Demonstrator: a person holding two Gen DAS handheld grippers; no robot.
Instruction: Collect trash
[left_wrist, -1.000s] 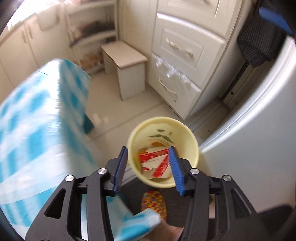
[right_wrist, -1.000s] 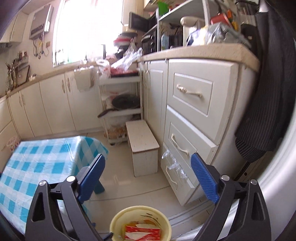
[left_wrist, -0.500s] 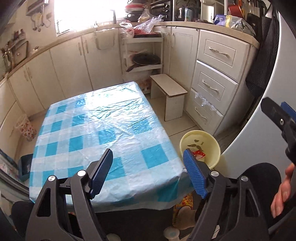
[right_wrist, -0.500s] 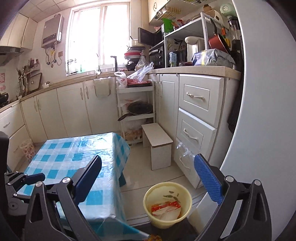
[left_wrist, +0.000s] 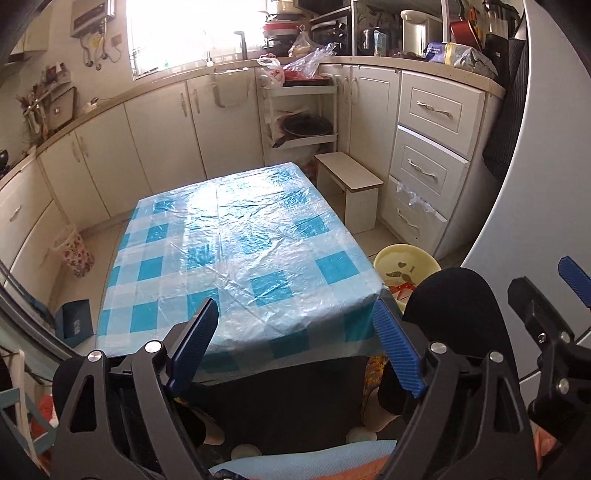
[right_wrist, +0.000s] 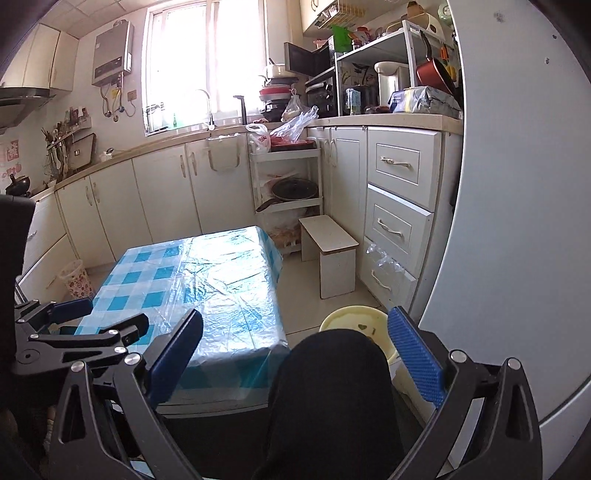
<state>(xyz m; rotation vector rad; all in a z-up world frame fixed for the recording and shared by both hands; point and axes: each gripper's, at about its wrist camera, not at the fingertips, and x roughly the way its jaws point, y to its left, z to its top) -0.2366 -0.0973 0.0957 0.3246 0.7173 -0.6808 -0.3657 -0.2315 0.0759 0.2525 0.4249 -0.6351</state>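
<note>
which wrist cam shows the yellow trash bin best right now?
Left wrist: the yellow trash bin shows its rim, inner wall and red-and-white trash, though a knee hides its near side. Right wrist shows only a sliver of rim behind the knee; contents hidden.

One table (left_wrist: 236, 236) with a blue-checked cover, one yellow bin (left_wrist: 406, 258) at its right corner, one white stool (left_wrist: 349, 184), one floral basket (left_wrist: 74, 251), three stacked drawers (right_wrist: 397, 218), and two grippers, left (left_wrist: 295, 347) and right (right_wrist: 299, 358).

Glossy, crinkled plastic tablecloth (left_wrist: 240, 251); smooth yellow plastic bin (left_wrist: 406, 262) — ribbed blue pads (left_wrist: 397, 350).
</note>
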